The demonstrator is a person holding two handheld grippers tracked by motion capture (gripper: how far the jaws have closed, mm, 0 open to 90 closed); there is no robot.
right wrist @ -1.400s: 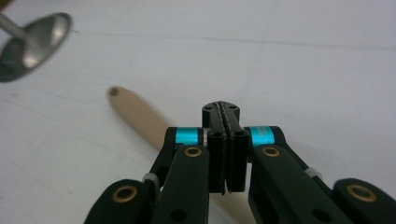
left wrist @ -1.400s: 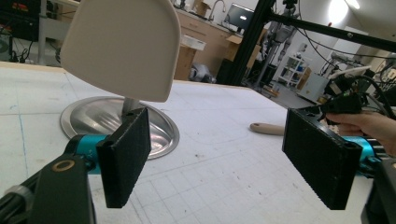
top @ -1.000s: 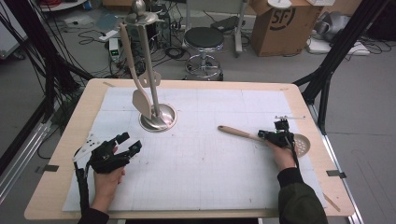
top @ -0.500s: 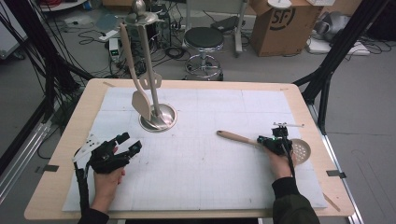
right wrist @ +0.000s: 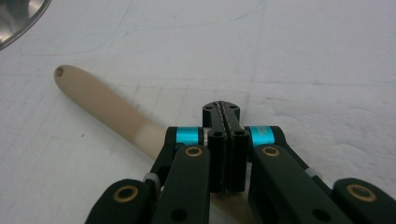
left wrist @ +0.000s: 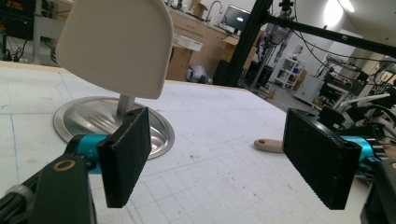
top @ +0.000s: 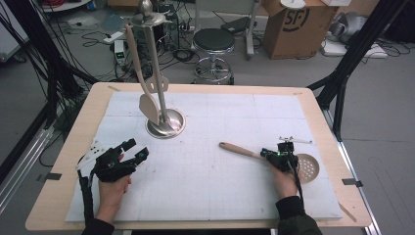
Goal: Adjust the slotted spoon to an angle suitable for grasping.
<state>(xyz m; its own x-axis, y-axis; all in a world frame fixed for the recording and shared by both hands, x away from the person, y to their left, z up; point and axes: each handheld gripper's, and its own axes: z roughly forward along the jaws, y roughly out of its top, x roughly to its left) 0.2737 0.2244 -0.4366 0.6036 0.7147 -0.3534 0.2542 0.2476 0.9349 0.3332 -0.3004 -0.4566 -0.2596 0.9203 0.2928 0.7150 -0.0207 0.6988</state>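
A wooden-edged table (top: 313, 105) under a white gridded mat (top: 235, 127) is the landmark. Beyond its far edge, on the grey floor (top: 381, 127), stands a round black stool (top: 214, 41), with a cardboard box (top: 293, 24) to the stool's right. Tangled cables (top: 93, 36) lie beyond the far left corner. Black frame posts (top: 350, 58) rise beside the table's right edge. Ceiling lamps (left wrist: 334, 9) glow beyond the table.

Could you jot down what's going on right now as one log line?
left tool: open, holding nothing | right tool: shut, over skimmer spoon lying on mat | utensil stand: upright, spatula hanging
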